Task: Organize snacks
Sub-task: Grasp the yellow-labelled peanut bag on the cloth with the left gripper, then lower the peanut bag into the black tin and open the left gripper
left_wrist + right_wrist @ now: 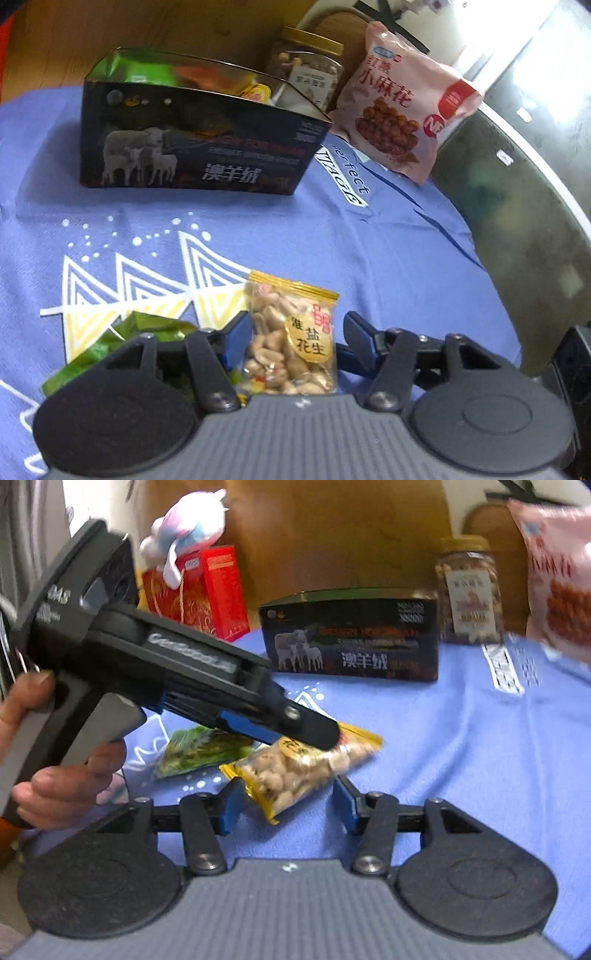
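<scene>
Between the parted fingers of the left hand-held gripper: peanut packet, flat on the blue desk, not clamped. Beyond: open dark box, pink snack bag. Right hand-held gripper likewise spread, holding nothing, just short of the packet.

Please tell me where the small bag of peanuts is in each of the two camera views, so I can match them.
Left wrist view: the bag of peanuts is bottom centre, upright between the open fingers of the left gripper.
Right wrist view: it lies slanted at centre, under the left gripper's tip, just ahead of the open right gripper.
Shared landmark: the dark box with sheep, behind it.
</scene>
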Tool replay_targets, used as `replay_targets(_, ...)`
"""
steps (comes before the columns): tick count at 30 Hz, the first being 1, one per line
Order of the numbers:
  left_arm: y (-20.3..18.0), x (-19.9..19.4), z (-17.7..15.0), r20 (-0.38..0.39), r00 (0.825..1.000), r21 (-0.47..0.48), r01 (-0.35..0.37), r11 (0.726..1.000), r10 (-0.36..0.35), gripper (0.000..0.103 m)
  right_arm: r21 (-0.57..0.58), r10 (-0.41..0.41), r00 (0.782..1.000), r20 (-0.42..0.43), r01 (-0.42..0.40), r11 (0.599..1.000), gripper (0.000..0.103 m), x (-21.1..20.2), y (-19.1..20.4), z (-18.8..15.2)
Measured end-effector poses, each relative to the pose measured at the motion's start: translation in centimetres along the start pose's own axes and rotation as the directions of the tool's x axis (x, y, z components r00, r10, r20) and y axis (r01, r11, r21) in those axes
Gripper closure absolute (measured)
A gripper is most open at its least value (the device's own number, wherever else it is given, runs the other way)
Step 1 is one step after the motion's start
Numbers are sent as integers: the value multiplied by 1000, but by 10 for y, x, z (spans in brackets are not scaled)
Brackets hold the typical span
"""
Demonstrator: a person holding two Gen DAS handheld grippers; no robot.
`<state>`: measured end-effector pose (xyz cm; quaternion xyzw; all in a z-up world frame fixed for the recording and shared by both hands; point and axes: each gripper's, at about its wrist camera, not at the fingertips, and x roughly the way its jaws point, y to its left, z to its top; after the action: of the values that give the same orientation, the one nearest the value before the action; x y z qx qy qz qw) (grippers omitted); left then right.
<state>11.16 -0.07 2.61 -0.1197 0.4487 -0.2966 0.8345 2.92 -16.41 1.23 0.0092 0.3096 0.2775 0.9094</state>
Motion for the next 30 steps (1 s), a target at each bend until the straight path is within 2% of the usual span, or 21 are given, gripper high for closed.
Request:
replay_targets(4,-3,1,-1,7,1000,-3,-4,1000,4,50,-55,-14,1000,11,15,998,55,1,5,-5)
replay_targets(8,-6,2,1,9,1000,-4,-1,1000,2,54,-35,4,1000,29,-3,999,65,-1,2,-8)
replay_targets(10,-5,1,7,8,1000,-26,23,999,-23,55,-31,5,999,40,-4,1000,69,-2,3,-7)
replay_targets(13,-2,-10,24,51,997,-62,69,996,-66,55,-52,-6,997,78,10,999,72,-5,7,1)
replay_targets(17,-2,-33,59,148,984,-66,108,992,-98,55,-87,-8,984,179,24,996,72,-11,6,28)
replay_targets(21,-6,-45,104,238,969,-15,68,998,-62,55,-144,-16,965,262,55,988,72,-3,2,66)
replay_targets(24,-1,-39,135,275,961,-10,35,999,-31,55,-177,-27,952,303,84,981,72,13,-7,92)
replay_targets(27,11,-25,155,281,960,-34,11,999,-1,55,-186,-51,951,304,112,976,73,40,-20,111)
replay_targets(30,24,-6,166,262,965,-57,-14,998,29,54,-177,-80,959,271,131,975,73,72,-31,119)
